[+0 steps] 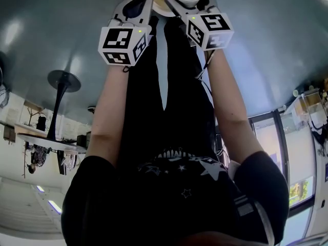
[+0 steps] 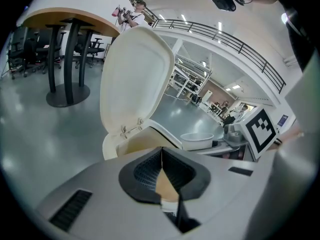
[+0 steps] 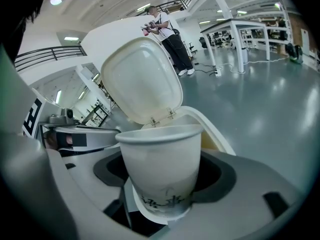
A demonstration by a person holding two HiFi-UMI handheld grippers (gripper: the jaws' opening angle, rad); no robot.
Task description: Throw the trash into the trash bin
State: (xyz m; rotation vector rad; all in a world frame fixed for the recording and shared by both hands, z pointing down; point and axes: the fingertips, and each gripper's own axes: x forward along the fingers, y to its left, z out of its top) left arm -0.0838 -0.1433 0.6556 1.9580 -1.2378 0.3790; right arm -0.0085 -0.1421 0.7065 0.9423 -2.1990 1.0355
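Observation:
The white trash bin (image 2: 120, 146) stands on the grey floor with its lid (image 2: 137, 79) tipped up, showing a tan inside. My right gripper (image 3: 162, 184) is shut on a white paper cup (image 3: 160, 159), held upright just above the bin's rim (image 3: 215, 134) in front of the raised lid (image 3: 142, 79). The left gripper view also shows that cup (image 2: 197, 140). My left gripper (image 2: 161, 151) hangs beside it with its tips touching; a tan patch shows behind them, and I cannot tell whether it is a held thing. From the head view, both grippers (image 1: 138, 4) (image 1: 189, 1) hang over the bin.
A round wooden table (image 2: 70, 19) on dark legs stands to the left, with chairs behind it. A person (image 3: 167, 34) stands beyond the bin, and white tables (image 3: 240, 29) stand farther right. My own body and arms (image 1: 169, 137) fill the head view.

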